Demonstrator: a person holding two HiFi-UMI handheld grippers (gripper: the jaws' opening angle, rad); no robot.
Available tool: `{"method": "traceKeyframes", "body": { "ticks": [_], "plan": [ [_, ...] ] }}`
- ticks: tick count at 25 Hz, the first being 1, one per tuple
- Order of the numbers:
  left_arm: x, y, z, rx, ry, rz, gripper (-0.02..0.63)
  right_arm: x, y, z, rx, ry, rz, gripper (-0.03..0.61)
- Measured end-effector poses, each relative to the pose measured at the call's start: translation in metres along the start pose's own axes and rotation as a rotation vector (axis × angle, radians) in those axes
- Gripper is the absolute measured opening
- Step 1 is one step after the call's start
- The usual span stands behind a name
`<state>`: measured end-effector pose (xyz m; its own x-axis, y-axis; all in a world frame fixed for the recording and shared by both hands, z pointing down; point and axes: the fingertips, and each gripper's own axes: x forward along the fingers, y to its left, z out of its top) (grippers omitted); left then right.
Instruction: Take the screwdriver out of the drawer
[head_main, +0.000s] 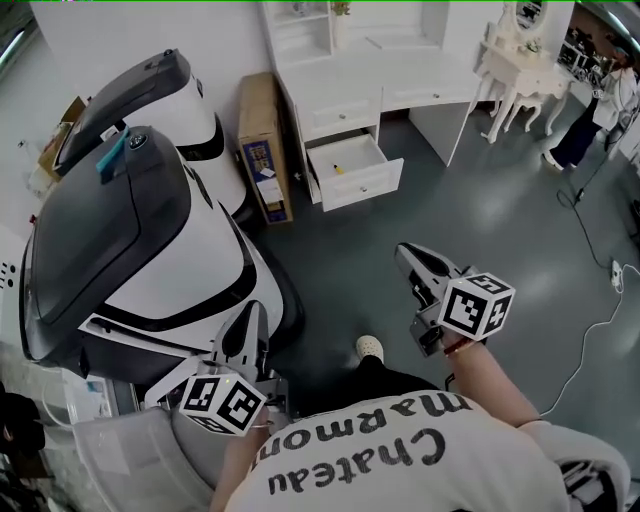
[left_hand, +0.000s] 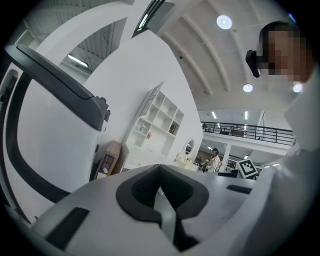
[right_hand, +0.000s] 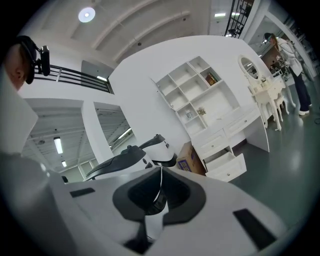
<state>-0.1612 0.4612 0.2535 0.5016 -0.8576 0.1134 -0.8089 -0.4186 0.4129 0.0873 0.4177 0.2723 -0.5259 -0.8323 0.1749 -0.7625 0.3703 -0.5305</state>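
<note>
A white desk (head_main: 350, 70) stands at the far wall with one drawer (head_main: 355, 168) pulled open. A small yellow item (head_main: 338, 168), probably the screwdriver, lies inside it. Both grippers are well short of the drawer, across a stretch of grey floor. My left gripper (head_main: 250, 312) is low on the left beside a big white machine, its jaws shut and empty. My right gripper (head_main: 403, 250) points toward the desk, jaws shut on nothing. In the right gripper view the open drawer (right_hand: 227, 165) shows ahead and to the right of the gripper (right_hand: 161, 172). The left gripper (left_hand: 160, 170) faces the shelving.
Two large white-and-black machines (head_main: 130, 230) fill the left side. A cardboard box (head_main: 263, 150) leans between them and the desk. A white dressing table (head_main: 520, 70) and a standing person (head_main: 590, 110) are at the back right. A cable (head_main: 600, 310) runs over the floor.
</note>
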Motion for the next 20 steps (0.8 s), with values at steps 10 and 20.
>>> {"method": "traceKeyframes", "body": {
  "ticks": [10, 20],
  "plan": [
    [0.112, 0.005, 0.054, 0.014, -0.085, 0.019, 0.021, 0.085, -0.054, 0.097, -0.064, -0.008, 0.057, 0.028],
    [0.203, 0.005, 0.084, 0.038, -0.139, 0.051, 0.022, 0.141, -0.108, 0.166, -0.091, -0.035, 0.109, 0.029]
  ]
}}
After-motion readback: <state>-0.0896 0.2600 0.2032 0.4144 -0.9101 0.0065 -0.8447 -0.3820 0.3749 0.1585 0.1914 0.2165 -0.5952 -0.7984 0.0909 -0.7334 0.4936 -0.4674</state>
